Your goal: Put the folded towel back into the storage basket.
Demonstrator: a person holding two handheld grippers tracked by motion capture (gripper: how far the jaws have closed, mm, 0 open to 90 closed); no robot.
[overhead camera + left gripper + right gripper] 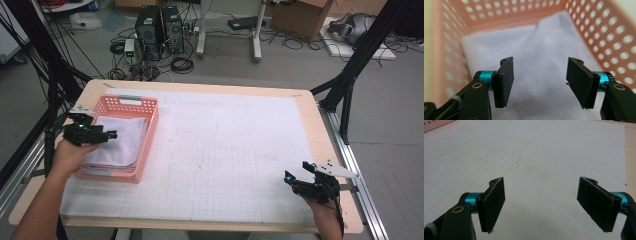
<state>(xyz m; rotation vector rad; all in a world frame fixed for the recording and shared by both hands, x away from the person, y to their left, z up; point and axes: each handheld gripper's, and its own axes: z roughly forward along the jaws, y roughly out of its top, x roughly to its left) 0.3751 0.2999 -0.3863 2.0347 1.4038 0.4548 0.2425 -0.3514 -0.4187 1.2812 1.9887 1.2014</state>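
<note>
Where the high view looks down on the table point(310, 107), a pink basket point(151, 132) sits at its left side on the white gridded sheet point(225, 150), with a folded white towel point(122, 142) lying inside it. The left gripper point(111, 134) hangs over the basket's near-left corner, held by the left hand point(70, 152), its tips pointing across the towel. Well apart, near the table's front right corner, the right gripper point(299, 172) rests low over the bare sheet in the right hand point(322, 210). From this height neither pair of jaws can be read clearly.

The left gripper view settles that for its own side — the left gripper point(539, 81) has its two black pads standing wide apart, released, with nothing pinched between them. The towel point(539, 50) fills the space behind and below them, its soft nap visible, and the basket's perforated pink walls point(609, 37) rise on both sides and at the far end, detail that the high view is too distant to give.

The right gripper view shows the right gripper point(540, 205) likewise spread open and empty — just the gridded sheet point(536, 152) beneath, faintly stained. A sliver of the pink basket point(436, 125) appears at the top left corner, and the table's wooden edge point(631, 157) runs down the right.
</note>
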